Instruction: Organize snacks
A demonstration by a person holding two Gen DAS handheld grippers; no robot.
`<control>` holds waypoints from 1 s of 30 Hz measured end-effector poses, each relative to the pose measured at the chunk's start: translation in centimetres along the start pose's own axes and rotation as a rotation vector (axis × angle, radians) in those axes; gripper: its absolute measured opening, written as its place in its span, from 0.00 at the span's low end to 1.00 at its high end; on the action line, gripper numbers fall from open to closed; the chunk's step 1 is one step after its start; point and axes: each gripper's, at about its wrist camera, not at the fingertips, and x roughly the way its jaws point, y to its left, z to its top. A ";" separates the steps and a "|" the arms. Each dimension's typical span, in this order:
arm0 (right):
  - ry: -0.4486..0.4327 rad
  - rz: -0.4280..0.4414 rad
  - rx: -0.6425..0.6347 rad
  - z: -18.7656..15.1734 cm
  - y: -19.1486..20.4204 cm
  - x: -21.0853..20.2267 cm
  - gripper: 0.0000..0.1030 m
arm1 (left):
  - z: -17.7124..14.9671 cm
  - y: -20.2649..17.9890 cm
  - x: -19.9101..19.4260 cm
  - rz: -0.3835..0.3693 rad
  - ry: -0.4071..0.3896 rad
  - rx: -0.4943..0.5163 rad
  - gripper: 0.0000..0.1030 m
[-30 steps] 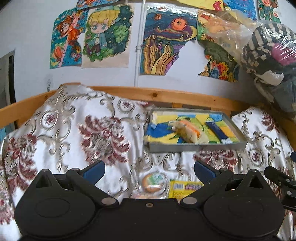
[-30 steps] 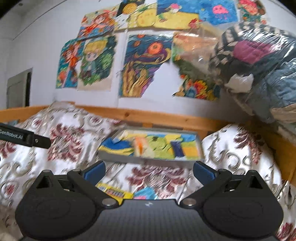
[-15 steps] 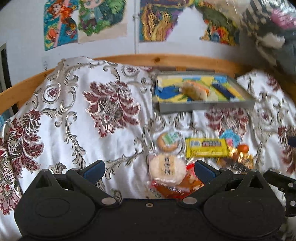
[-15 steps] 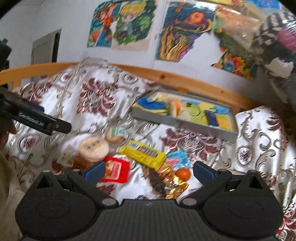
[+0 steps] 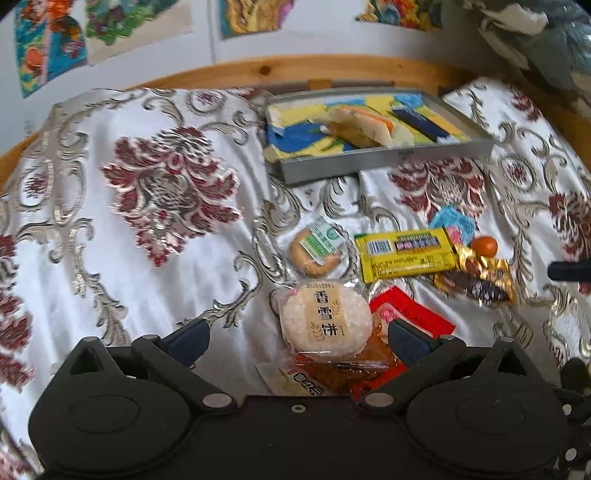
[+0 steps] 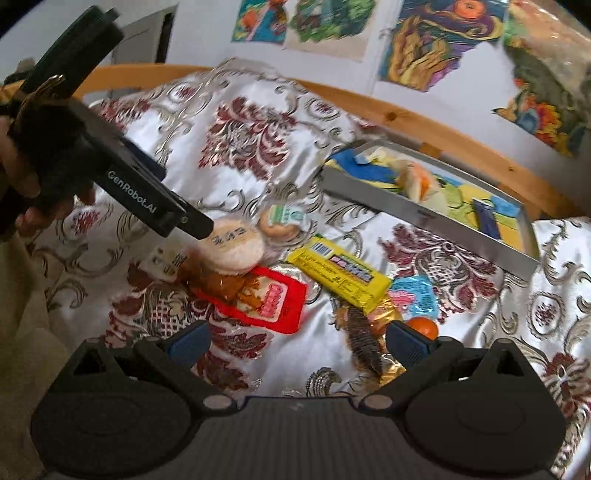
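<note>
A pile of snacks lies on the patterned bedcover. A round rice cracker pack (image 5: 325, 320) (image 6: 232, 246) sits between the fingers of my open left gripper (image 5: 295, 338), on top of a brown snack pack (image 5: 343, 369). Beside them lie a red packet (image 6: 271, 297), a yellow bar (image 5: 406, 254) (image 6: 340, 272), a small round biscuit (image 5: 314, 249), a blue packet (image 6: 415, 295), a gold wrapper (image 5: 476, 277) and an orange ball (image 6: 423, 326). My right gripper (image 6: 295, 341) is open above the bedcover, the gold wrapper near its right finger. A grey tray (image 5: 388, 164) (image 6: 424, 216) farther back holds several snacks.
A wooden bed rail (image 5: 280, 72) runs behind the tray, under a wall of colourful drawings (image 6: 432, 40). Bagged clothing (image 5: 535, 33) is stacked at the upper right. A person's hand (image 6: 22, 177) holds the left gripper's body at the left of the right wrist view.
Both grippers have tilted down and come closer to the snack pile. The left gripper's fingers now stand on either side of the rice cracker pack. Both stay open.
</note>
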 end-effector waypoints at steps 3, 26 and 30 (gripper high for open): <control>0.013 0.007 -0.024 0.1 -0.1 1.0 1.00 | -0.2 0.0 1.2 -0.023 0.023 0.031 0.99; -0.022 -0.055 -0.443 0.3 4.2 6.9 1.00 | 0.1 -1.0 7.6 -0.085 0.094 0.079 0.99; -0.028 -0.024 -0.467 0.7 5.0 8.0 1.00 | 0.2 -1.0 8.6 -0.087 0.102 0.066 0.99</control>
